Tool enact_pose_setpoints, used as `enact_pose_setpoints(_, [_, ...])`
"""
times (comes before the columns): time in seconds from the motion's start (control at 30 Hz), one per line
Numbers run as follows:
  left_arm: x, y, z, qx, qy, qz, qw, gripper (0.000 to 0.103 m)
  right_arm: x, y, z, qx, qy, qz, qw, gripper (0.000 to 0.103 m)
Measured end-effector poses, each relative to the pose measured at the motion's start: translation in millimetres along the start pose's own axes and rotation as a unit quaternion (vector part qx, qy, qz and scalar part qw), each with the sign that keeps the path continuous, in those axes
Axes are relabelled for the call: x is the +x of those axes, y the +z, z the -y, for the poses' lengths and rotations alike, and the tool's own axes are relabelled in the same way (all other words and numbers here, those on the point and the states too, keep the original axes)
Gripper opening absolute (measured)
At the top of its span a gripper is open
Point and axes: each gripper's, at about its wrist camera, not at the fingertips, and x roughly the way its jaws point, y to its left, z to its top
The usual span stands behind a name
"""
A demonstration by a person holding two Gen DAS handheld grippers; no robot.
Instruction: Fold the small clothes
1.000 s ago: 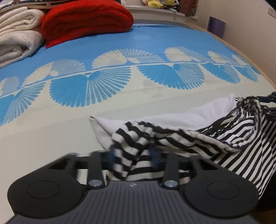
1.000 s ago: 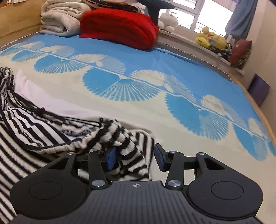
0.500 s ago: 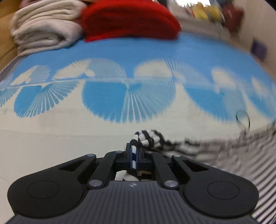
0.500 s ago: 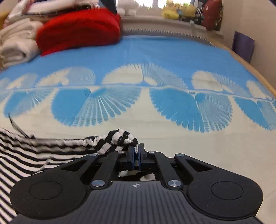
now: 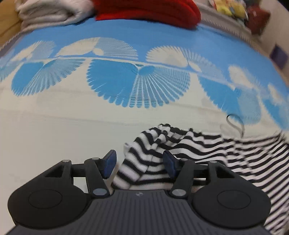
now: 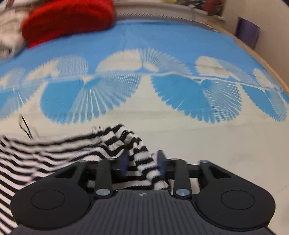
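Both tongs are opening, left tongs (image 5: 139, 162) and right tongs (image 6: 142, 163) each straddling the striped garment (image 5: 189, 144) on the bed (image 5: 54, 126); red blanket (image 5: 148, 9) far behind

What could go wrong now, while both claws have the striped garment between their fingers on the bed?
1. Both claws are opening. In the left claw a bunched corner of the striped garment leans on one pad and may snag as the claw leaves.
2. In the right claw the cloth is crumpled too, so that corner may stay rumpled.
3. The thin black loop on the bedspread might get caught.
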Motion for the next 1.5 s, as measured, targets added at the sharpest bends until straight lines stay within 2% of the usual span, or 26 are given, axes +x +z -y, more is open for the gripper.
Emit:
enact_pose_setpoints(0.17, [-48, -18, -32, -0.045, -0.067, 0.006, 0.9967, 0.062, -53, -4, 40, 0.063, 0.037, 0.018, 0.997, 0.040])
enact_pose_setpoints(0.27, [-68, -35, -50, -0.055, -0.093, -0.014, 0.9941, 0.062, -77, -23, 63, 0.092, 0.071, -0.012, 0.993, 0.043])
enact_pose_setpoints(0.33, [-70, -50, -61, -0.058, -0.110, -0.049, 0.9911, 0.062, -84, -40, 71, 0.102, 0.085, -0.046, 0.990, 0.045])
enact_pose_setpoints(0.47, [-67, -84, -72, -0.033, -0.114, -0.130, 0.9844, 0.061, -83, -75, 73, 0.078, 0.095, -0.119, 0.985, 0.046])
enact_pose_setpoints(0.57, [-64, -99, -71, -0.001, -0.111, -0.157, 0.9812, 0.061, -79, -90, 68, 0.046, 0.086, -0.155, 0.983, 0.046])
enact_pose_setpoints(0.67, [-58, -108, -68, 0.019, -0.101, -0.181, 0.9781, 0.060, -77, -95, 68, 0.033, 0.079, -0.174, 0.981, 0.046])
enact_pose_setpoints(0.73, [-54, -110, -62, 0.029, -0.108, -0.190, 0.9754, 0.058, -77, -96, 66, 0.027, 0.073, -0.179, 0.981, 0.046])
enact_pose_setpoints(0.8, [-53, -108, -55, 0.041, -0.122, -0.191, 0.9731, 0.048, -78, -95, 64, 0.026, 0.075, -0.177, 0.981, 0.045])
enact_pose_setpoints(0.83, [-53, -108, -51, 0.049, -0.123, -0.190, 0.9729, 0.031, -80, -94, 63, 0.026, 0.077, -0.174, 0.981, 0.044])
enact_pose_setpoints(0.87, [-53, -108, -48, 0.056, -0.123, -0.188, 0.9729, 0.008, -81, -94, 62, 0.027, 0.082, -0.170, 0.982, 0.029])
enact_pose_setpoints(0.9, [-53, -108, -46, 0.062, -0.121, -0.189, 0.9725, 0.000, -80, -94, 62, 0.027, 0.088, -0.168, 0.982, 0.019])
enact_pose_setpoints(0.93, [-54, -108, -45, 0.070, -0.118, -0.186, 0.9730, 0.001, -82, -93, 62, 0.027, 0.092, -0.163, 0.982, 0.011])
enact_pose_setpoints(0.97, [-57, -108, -45, 0.074, -0.115, -0.180, 0.9741, 0.001, -86, -91, 63, 0.030, 0.097, -0.151, 0.983, 0.007])
enact_pose_setpoints(1.03, [-65, -102, -57, 0.050, -0.115, -0.161, 0.9790, 0.000, -101, -85, 74, 0.057, 0.114, -0.115, 0.985, 0.006])
enact_pose_setpoints(1.1, [-80, -94, -76, 0.005, -0.121, -0.124, 0.9849, 0.000, -117, -77, 90, 0.102, 0.128, -0.074, 0.984, 0.006])
enact_pose_setpoints(1.13, [-87, -93, -84, -0.005, -0.118, -0.113, 0.9865, 0.000, -122, -76, 96, 0.114, 0.132, -0.066, 0.982, 0.005])
enact_pose_setpoints(1.17, [-88, -96, -89, -0.008, -0.106, -0.117, 0.9874, 0.000, -123, -78, 97, 0.103, 0.123, -0.075, 0.984, 0.005])
enact_pose_setpoints(1.2, [-83, -101, -92, -0.008, -0.092, -0.141, 0.9857, 0.000, -118, -82, 93, 0.075, 0.102, -0.096, 0.987, 0.005])
enact_pose_setpoints(1.23, [-74, -109, -90, 0.004, -0.075, -0.173, 0.9821, 0.001, -109, -89, 88, 0.055, 0.084, -0.128, 0.987, 0.005])
enact_pose_setpoints(1.27, [-68, -115, -86, 0.024, -0.063, -0.192, 0.9791, 0.001, -97, -98, 82, 0.034, 0.069, -0.167, 0.983, 0.005])
enact_pose_setpoints(1.3, [-63, -120, -78, 0.047, -0.055, -0.206, 0.9759, 0.001, -90, -104, 75, 0.006, 0.056, -0.188, 0.981, 0.005])
enact_pose_setpoints(1.4, [-61, -119, -67, 0.060, -0.045, -0.214, 0.9741, 0.006, -84, -106, 65, -0.019, 0.040, -0.192, 0.980, 0.005])
enact_pose_setpoints(1.43, [-63, -116, -67, 0.056, -0.040, -0.210, 0.9754, 0.007, -84, -104, 66, -0.012, 0.037, -0.188, 0.981, 0.007])
enact_pose_setpoints(1.5, [-72, -107, -67, 0.046, -0.036, -0.179, 0.9822, 0.018, -90, -99, 66, -0.003, 0.020, -0.165, 0.986, 0.007])
